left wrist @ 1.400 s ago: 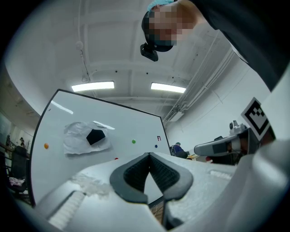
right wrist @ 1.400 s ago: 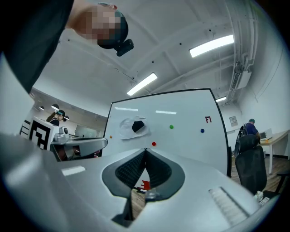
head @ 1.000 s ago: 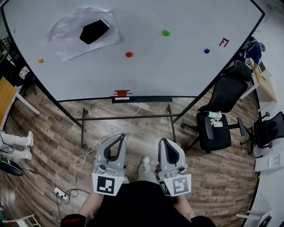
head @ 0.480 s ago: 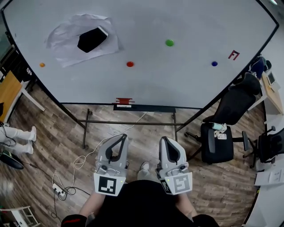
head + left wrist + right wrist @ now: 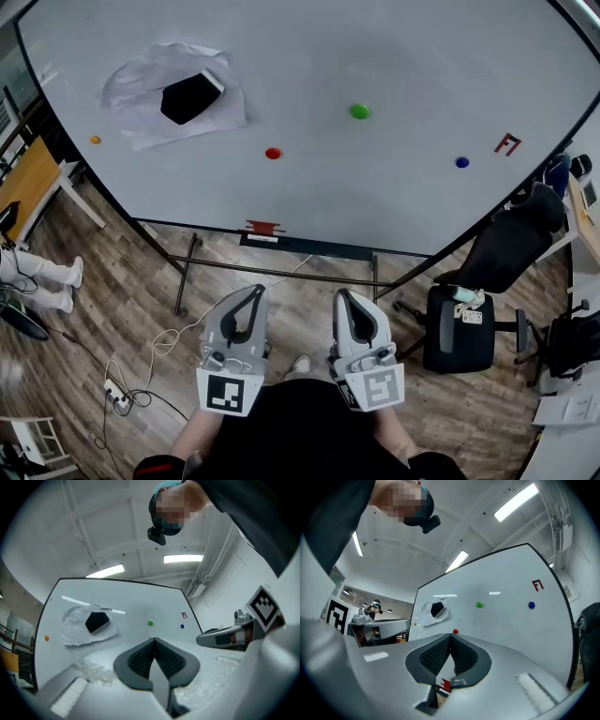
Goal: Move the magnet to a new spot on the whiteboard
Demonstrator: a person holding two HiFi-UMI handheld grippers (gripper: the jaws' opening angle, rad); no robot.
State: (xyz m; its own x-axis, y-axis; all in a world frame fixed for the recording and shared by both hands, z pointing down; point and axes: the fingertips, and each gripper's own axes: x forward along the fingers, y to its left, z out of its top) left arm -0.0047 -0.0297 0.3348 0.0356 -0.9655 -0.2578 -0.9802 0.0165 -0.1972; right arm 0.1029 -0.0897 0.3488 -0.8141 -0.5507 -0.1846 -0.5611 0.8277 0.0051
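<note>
whiteboard (image 5: 394,56): on a stand, fills the top
orange magnet (image 5: 95,140): far left
red magnet (image 5: 273,153): lower middle
green magnet (image 5: 359,111): right of centre
blue magnet (image 5: 462,162): right, beside red mark (image 5: 507,144)
crumpled paper (image 5: 136,98): upper left, black object (image 5: 190,95) on it
left gripper (image 5: 255,290), right gripper (image 5: 344,294): low, side by side, jaws together, well apart from board
black chair (image 5: 459,319): right, on wood floor (image 5: 112,281)

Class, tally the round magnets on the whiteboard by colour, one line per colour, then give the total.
Orange magnet: 1
Red magnet: 1
Green magnet: 1
Blue magnet: 1
Total: 4
</note>
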